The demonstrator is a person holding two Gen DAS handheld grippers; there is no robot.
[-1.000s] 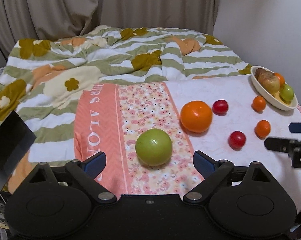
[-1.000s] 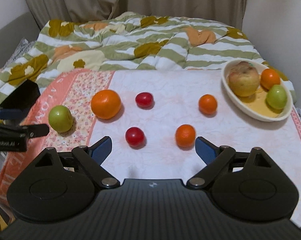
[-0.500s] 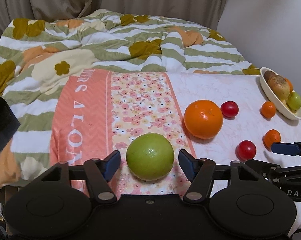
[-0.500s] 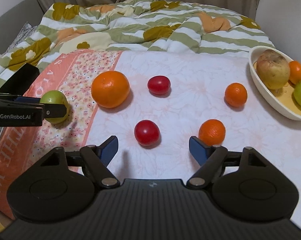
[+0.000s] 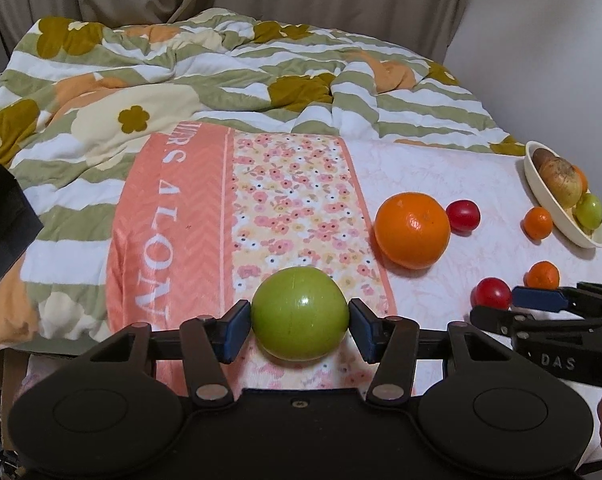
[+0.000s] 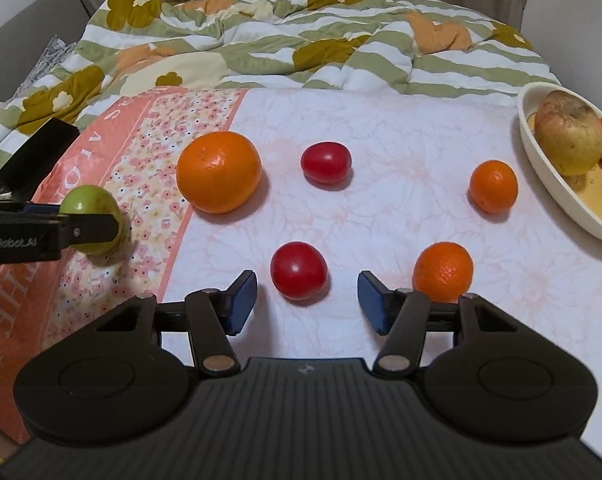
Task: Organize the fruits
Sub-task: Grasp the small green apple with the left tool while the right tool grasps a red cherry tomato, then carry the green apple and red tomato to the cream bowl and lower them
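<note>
My left gripper (image 5: 299, 325) is shut on a green apple (image 5: 299, 313) that rests on the floral cloth; it also shows in the right wrist view (image 6: 85, 205). My right gripper (image 6: 307, 302) is open, its jaws on either side of a red tomato (image 6: 299, 270) just ahead of the tips. A big orange (image 6: 218, 171), a second tomato (image 6: 326, 161) and two small oranges (image 6: 493, 187) (image 6: 444, 271) lie on the white cloth. A cream bowl (image 6: 557, 190) at the right holds a brownish apple (image 6: 569, 137) and other fruit.
A striped green and white quilt (image 5: 229, 80) lies crumpled behind the cloths. A dark object (image 5: 1, 216) sits at the left edge. A wall (image 5: 541, 40) stands at the right, curtains at the back.
My left gripper moved forward around the green apple and closed on it. My right gripper moved forward and down toward the near tomato, jaws narrowing a little.
</note>
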